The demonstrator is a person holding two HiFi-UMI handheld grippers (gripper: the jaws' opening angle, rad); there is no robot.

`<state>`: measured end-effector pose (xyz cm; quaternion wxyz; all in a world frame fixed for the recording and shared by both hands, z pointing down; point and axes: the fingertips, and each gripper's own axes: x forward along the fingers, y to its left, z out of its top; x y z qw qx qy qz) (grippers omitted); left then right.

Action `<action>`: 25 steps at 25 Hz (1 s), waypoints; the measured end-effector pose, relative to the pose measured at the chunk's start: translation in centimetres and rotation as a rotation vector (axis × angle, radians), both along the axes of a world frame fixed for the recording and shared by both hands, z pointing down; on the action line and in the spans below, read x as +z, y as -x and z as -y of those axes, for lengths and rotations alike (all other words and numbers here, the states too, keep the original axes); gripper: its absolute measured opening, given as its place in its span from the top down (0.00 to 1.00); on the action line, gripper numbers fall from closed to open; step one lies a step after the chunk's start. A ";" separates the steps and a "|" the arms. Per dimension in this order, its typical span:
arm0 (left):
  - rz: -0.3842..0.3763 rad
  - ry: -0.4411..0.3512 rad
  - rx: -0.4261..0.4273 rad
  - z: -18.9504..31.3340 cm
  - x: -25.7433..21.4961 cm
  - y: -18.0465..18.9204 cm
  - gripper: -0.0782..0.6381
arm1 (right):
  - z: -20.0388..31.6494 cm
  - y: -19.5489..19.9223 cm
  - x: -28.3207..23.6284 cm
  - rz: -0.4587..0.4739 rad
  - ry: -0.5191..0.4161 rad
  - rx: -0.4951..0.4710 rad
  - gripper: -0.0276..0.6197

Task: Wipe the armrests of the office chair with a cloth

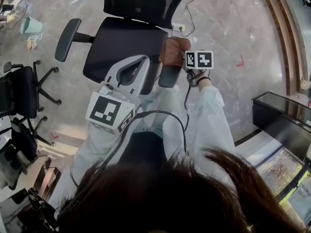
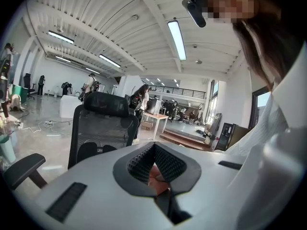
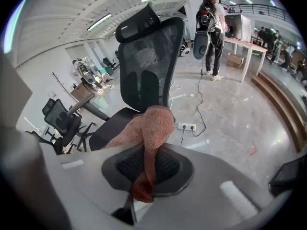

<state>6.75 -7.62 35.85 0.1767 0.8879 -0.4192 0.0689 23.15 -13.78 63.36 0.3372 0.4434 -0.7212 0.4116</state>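
Cloth (image 3: 154, 121), pinkish-brown, is pinched in the jaws of my right gripper (image 3: 144, 176). In the head view it sits bunched on the upper end of the armrest (image 1: 167, 76) at frame centre, beside the seat of the chair (image 1: 124, 47). My left gripper (image 2: 156, 174) hangs lower left of that armrest, jaws nearly together. A pinkish bit shows in the slit, and I can't tell what it is. The other armrest (image 1: 67, 39) sticks out at upper left.

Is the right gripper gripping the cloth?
Yes, the right gripper has its jaws shut on the orange-pink cloth, which bunches out beyond them.
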 end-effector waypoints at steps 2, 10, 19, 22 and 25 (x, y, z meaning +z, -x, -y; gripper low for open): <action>0.003 -0.001 -0.008 0.2 -0.1 0.2 0.89 | 1.6 -0.6 0.2 -0.018 -0.010 0.051 0.91; -0.013 -0.001 -0.013 0.2 -0.3 0.5 0.89 | -0.6 -0.1 -0.5 -0.047 -0.035 0.020 0.91; -0.046 -0.036 0.060 0.3 -1.6 -1.7 0.89 | -10.9 2.8 -1.8 -0.024 -0.013 -0.123 0.91; -0.052 -0.045 0.089 0.1 -1.9 -2.6 0.89 | -13.5 3.4 -2.0 -0.022 0.001 -0.146 0.91; -0.055 -0.054 0.116 -0.1 -2.1 -3.6 0.89 | -15.4 3.6 -1.9 0.001 0.029 -0.148 0.91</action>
